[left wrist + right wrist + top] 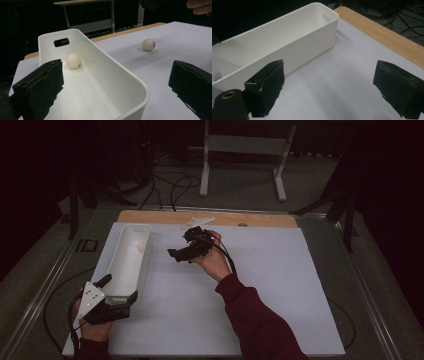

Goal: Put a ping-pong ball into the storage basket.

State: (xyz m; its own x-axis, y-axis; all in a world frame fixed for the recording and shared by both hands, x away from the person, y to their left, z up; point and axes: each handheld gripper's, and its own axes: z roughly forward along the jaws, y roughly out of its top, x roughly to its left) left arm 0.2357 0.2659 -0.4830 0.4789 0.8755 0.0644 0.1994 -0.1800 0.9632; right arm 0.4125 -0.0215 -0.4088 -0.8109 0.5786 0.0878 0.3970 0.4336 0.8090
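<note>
Left gripper view shows a loose cream ball (148, 44) on the white mat, which could roll off if the right gripper's (192, 244) empty, wide-open jaws nudge it, while the left gripper's (119, 292) spread jaws straddle the long white plastic bin's (140, 85) near end.

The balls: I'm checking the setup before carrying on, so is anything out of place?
One ball sits loose on the white sheet, outside the bin, while the other ball lies inside at the far end. Nothing looks spilled or damaged.
</note>
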